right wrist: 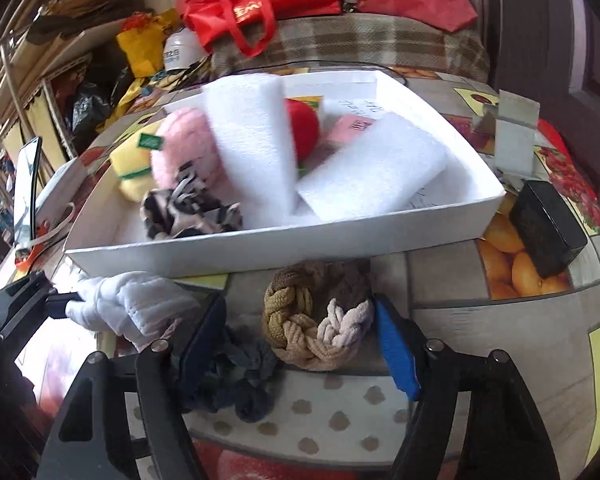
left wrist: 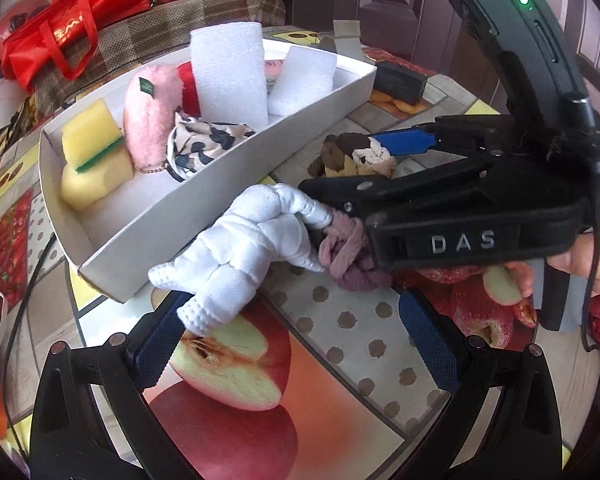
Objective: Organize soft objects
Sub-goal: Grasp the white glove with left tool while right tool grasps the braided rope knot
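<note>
Beside the white tray (right wrist: pixel 284 246), the right gripper (right wrist: pixel 300 340) straddles a braided brown scrunchie (right wrist: pixel 314 320), jaws part-open, nothing gripped; the left gripper (left wrist: pixel 296 344) gapes beside a white scrunchie (left wrist: pixel 244 248).

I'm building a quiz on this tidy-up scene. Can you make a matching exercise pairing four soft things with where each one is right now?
Things:
1. pink plush
2. white glove
3. braided scrunchie
4. yellow sponge

Places:
A. on the table, between the right gripper's fingers
B. at the end of the white box
C. in the box, beside the sponge
D. on the table, outside the box, by the left gripper

Pairs: 1-C, 2-D, 3-A, 4-B
</note>
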Available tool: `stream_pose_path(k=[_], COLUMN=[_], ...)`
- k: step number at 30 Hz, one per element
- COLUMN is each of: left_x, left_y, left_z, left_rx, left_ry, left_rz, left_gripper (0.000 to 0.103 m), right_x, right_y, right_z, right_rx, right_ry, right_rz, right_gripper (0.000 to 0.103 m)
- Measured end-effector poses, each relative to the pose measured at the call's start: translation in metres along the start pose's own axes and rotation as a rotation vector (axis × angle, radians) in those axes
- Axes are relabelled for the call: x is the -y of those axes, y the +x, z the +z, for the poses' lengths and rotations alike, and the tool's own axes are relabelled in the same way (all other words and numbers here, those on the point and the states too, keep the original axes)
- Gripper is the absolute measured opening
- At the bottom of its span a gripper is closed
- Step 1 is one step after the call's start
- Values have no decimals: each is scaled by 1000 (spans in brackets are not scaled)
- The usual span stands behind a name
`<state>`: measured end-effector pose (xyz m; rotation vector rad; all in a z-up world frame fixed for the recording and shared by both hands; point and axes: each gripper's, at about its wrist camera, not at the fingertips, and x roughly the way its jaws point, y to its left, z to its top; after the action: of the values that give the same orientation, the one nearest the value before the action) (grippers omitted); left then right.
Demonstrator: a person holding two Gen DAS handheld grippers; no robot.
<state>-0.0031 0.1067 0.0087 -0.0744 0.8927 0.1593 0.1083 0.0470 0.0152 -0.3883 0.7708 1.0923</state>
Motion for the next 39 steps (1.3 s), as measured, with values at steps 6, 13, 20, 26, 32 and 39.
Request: stream_pose_path(k=[6, 13, 20, 26, 32, 39], left_x=[30, 36, 15, 42, 43, 37], left_y=[-23, -67, -72, -48, -37, -63], left_z=[-31, -67, -60, -35, -36, -60], left_rx=[-12, 45, 73, 41, 18, 108], left_ry=[60, 55, 36, 192, 214, 182], left_rz=[-63, -124, -108, -59, -100, -46], left_gripper=[102, 102, 102, 101, 34, 34], right_x=[-9, 15, 42, 19, 0, 22], right_y=[-26, -51, -55, -26, -8, -26], right_z=[-33, -51, -46, -21, -8, -18], right_rx=[-23, -9, 79, 33, 6, 55], right_ry=[-45, 24, 179, 96, 18, 94], right_rz=[42, 93, 153, 116, 53, 75], right_gripper=[74, 54, 81, 81, 49, 37])
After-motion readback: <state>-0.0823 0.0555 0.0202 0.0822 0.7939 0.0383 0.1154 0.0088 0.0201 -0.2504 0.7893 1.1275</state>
